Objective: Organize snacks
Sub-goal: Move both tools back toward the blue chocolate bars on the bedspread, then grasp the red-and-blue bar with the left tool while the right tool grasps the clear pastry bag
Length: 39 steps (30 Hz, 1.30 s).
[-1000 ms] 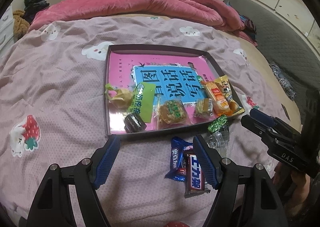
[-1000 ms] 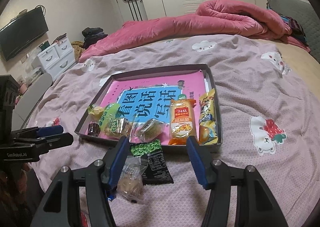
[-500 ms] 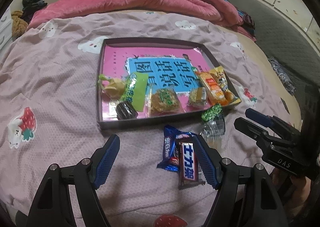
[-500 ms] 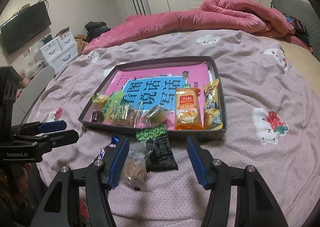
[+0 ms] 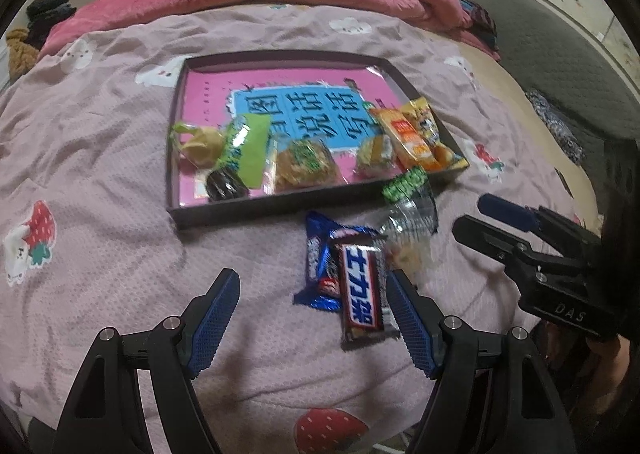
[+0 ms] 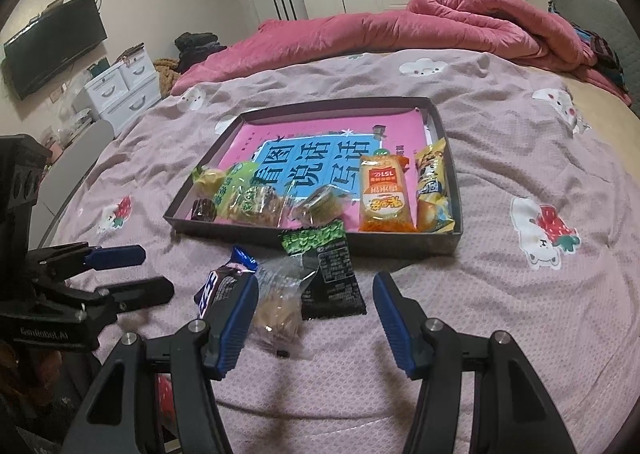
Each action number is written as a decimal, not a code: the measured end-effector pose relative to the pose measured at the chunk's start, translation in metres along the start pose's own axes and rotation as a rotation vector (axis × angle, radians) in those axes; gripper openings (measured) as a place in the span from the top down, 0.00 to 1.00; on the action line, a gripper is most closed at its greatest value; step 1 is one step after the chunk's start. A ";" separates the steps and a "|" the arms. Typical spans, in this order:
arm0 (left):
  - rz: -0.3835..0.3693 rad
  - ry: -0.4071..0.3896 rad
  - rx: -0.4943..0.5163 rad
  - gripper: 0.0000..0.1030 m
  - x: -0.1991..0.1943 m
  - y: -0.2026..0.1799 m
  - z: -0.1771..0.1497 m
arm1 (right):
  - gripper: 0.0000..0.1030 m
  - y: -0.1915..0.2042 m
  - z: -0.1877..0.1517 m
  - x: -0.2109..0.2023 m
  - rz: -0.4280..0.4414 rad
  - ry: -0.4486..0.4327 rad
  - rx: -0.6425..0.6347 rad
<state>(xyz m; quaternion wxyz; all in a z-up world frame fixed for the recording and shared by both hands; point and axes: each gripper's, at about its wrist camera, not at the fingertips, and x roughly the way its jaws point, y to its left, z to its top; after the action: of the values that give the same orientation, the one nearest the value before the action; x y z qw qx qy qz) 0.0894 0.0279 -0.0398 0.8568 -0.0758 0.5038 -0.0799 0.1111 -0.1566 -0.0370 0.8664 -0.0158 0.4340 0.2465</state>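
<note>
A dark shallow box (image 5: 175, 210) (image 6: 400, 246) with a pink and blue book inside lies on the bed and holds several snacks along its near side. In front of it lie a brown chocolate bar (image 5: 360, 294) (image 6: 218, 288), a blue wrapper (image 5: 316, 254), a clear-wrapped pastry (image 5: 408, 234) (image 6: 280, 302) and a green and black packet (image 6: 328, 274). My left gripper (image 5: 312, 310) is open above the sheet, its right finger beside the chocolate bar. My right gripper (image 6: 312, 314) is open over the pastry and black packet.
A pink quilt (image 6: 400, 26) is bunched at the far side of the bed. A grey headboard (image 5: 560, 54) runs on the right. White drawers (image 6: 120, 90) and a wall television (image 6: 52, 46) stand off to the left.
Both grippers have pulled back and lowered slightly; the box and loose snacks sit higher in both views. Both stay open and nothing was picked up.
</note>
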 end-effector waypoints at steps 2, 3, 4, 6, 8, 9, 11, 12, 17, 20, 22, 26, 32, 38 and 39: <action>-0.009 0.015 0.013 0.25 0.003 -0.004 -0.003 | 0.42 0.000 -0.001 0.001 0.001 0.005 0.001; -0.012 0.024 0.019 0.25 0.006 -0.007 -0.005 | 0.42 -0.001 -0.002 0.001 0.001 0.008 0.003; -0.013 0.033 0.023 0.25 0.009 -0.008 -0.007 | 0.42 -0.001 -0.002 0.002 0.001 0.011 0.005; -0.021 0.052 0.025 0.25 0.014 -0.010 -0.010 | 0.42 -0.003 -0.004 0.003 0.000 0.017 0.011; -0.031 0.069 0.025 0.25 0.020 -0.012 -0.014 | 0.42 -0.005 -0.004 0.003 0.001 0.022 0.015; -0.037 0.078 0.024 0.25 0.022 -0.013 -0.015 | 0.42 -0.005 -0.004 0.004 0.000 0.023 0.016; -0.052 0.090 0.015 0.26 0.027 -0.014 -0.017 | 0.42 -0.005 -0.005 0.004 0.002 0.026 0.016; -0.062 0.094 0.008 0.25 0.030 -0.015 -0.018 | 0.42 -0.005 -0.005 0.005 0.003 0.028 0.016; -0.093 0.097 -0.004 0.27 0.034 -0.016 -0.019 | 0.42 -0.004 -0.008 0.012 0.022 0.054 0.016; -0.121 0.096 0.003 0.37 0.035 -0.019 -0.019 | 0.42 -0.003 -0.010 0.018 0.042 0.079 0.017; -0.133 0.104 0.010 0.43 0.038 -0.021 -0.019 | 0.42 -0.001 -0.011 0.022 0.053 0.093 0.016; -0.160 0.115 0.010 0.55 0.041 -0.022 -0.020 | 0.42 0.002 -0.013 0.032 0.095 0.127 0.017; -0.192 0.121 -0.008 0.63 0.044 -0.016 -0.020 | 0.42 0.006 -0.014 0.047 0.139 0.154 0.031; -0.187 0.126 -0.010 0.64 0.045 -0.013 -0.021 | 0.51 0.016 -0.011 0.060 0.170 0.168 0.012; -0.188 0.127 -0.013 0.64 0.045 -0.012 -0.021 | 0.52 0.016 -0.011 0.061 0.169 0.167 0.009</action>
<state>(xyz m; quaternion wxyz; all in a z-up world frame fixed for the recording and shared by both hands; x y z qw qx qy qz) 0.0922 0.0056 -0.0860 0.8114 -0.1230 0.5482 -0.1612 0.1268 -0.1196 -0.0873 0.8035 0.0044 0.5054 0.3145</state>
